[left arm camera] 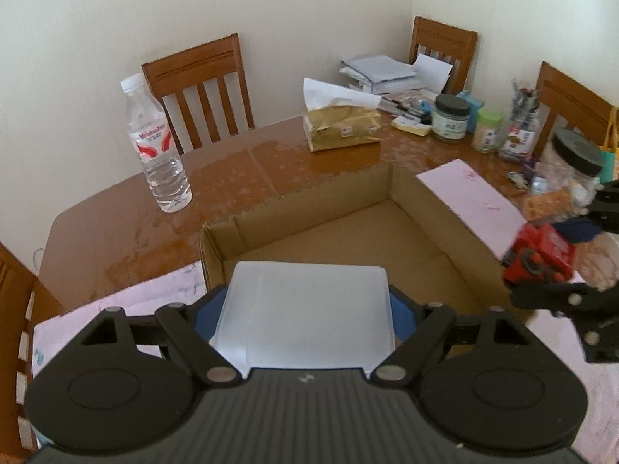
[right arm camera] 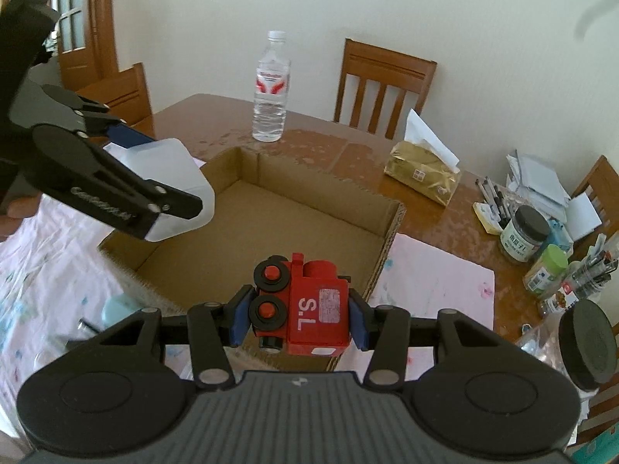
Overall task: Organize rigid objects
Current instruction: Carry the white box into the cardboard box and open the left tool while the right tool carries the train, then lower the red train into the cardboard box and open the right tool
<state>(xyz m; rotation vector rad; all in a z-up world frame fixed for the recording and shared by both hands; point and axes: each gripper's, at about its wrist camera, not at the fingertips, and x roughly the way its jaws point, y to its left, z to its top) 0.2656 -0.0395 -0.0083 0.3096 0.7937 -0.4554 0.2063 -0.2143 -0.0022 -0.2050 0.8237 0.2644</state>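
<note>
We've got both hands loaded over the cardboard box [right arm camera: 271,216]. Our left gripper [left arm camera: 305,309] has its jaws set wide around a white plastic container [left arm camera: 305,309], blue pads pressed to its two sides, and it hangs above the near-left corner of the box. Our right gripper [right arm camera: 298,313] has its jaws pinched narrow on a red toy train [right arm camera: 305,305], "S.L" on its flank, wheels turned to the left, just above the near wall of the box.

What could bite us here? The container looks smooth and is gripped only at its near end, so we judge that a tilt on the way down could let it slide out and land crooked. The train is held low on its body; if it clips the ragged cardboard edge on the way in, it could twist between the pads. And the two tools are close: in the right wrist view the left one reaches across the box, so lowering both together risks a knock.

Around us on the bench [left arm camera: 116,232]: a water bottle [left arm camera: 158,147] beyond the far-left corner, a tissue pack [left arm camera: 340,127] behind the box, and jars [right arm camera: 524,234] and pens [right arm camera: 491,201] crowded to the right. The box floor looks bare, nothing blocking the drop.
</note>
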